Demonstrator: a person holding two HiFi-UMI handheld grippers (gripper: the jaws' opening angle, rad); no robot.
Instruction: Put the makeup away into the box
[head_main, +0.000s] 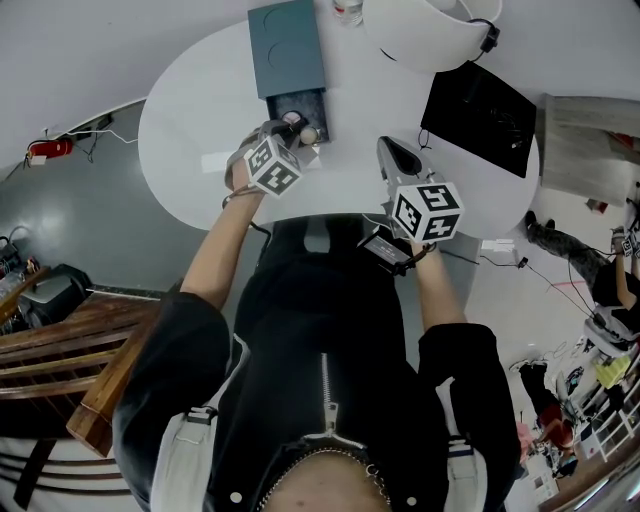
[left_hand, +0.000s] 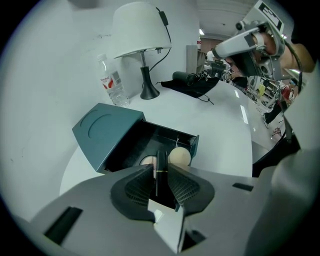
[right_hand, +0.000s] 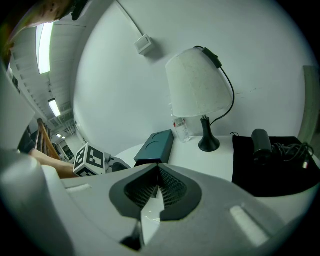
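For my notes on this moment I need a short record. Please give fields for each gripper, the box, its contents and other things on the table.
left gripper: shut on a slim dark stick, above the open drawer
right gripper: shut, empty, away from the box
box: teal, drawer pulled out toward the person
in drawer: beige sponge; a paler round item, partly hidden
also on table: lamp, water bottle, black cloth
task state: stick not yet released

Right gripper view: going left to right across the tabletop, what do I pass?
left gripper's marker cube → teal box → water bottle → lamp's foot → black cylinder, lying on the black cloth
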